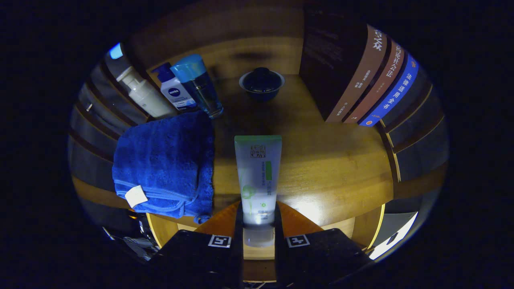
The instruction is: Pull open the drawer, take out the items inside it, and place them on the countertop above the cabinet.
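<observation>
I have the white tube (258, 176) with its green end pinched at its cap end between both fingers of the gripper (259, 230), and it points away from me over the wooden countertop (333, 172). Just to its left lies a folded blue towel (164, 160), with a white pump bottle (142, 94), a blue-labelled bottle (176, 91) and a clear blue-capped bottle (200, 86) standing beyond the towel. Farther ahead sits a dark lidded bowl (262, 83), and upright books (361, 80) stand to the right.
</observation>
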`<state>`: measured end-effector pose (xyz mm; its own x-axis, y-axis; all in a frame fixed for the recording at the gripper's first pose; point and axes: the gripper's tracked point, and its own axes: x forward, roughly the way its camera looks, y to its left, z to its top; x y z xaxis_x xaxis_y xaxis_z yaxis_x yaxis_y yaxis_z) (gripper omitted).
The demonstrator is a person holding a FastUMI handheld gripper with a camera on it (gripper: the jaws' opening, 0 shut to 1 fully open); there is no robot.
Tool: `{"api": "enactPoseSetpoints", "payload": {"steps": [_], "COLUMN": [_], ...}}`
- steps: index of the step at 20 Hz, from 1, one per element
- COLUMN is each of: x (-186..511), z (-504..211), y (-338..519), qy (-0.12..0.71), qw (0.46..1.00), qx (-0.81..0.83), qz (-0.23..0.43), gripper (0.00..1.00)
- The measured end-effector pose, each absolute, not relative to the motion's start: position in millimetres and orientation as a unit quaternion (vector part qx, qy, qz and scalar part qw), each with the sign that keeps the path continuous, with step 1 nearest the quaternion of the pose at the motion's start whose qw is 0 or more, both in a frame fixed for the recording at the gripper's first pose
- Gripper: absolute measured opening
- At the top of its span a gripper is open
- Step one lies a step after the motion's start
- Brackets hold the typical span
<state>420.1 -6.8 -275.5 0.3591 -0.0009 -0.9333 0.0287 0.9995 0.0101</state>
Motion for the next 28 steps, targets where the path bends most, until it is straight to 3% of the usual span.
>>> {"api": "enactPoseSetpoints", "payload": {"steps": [7, 9, 16, 28], "x": [421.3, 422.2, 401.0, 283.1], "z": [-289.7, -287.3, -246.4, -142.0], "y": [-13.0, -10.2, 3.0, 2.4], "qy": [0.575, 0.565, 0.505, 0.312], "qw": [0.818, 0.825, 0.863, 0.946], "qx": [0.005, 0.008, 0.001, -0.003], "qz": [-0.018, -0.013, 0.024, 0.090], "gripper": [0.40, 0.48, 0.98, 1.00]}}
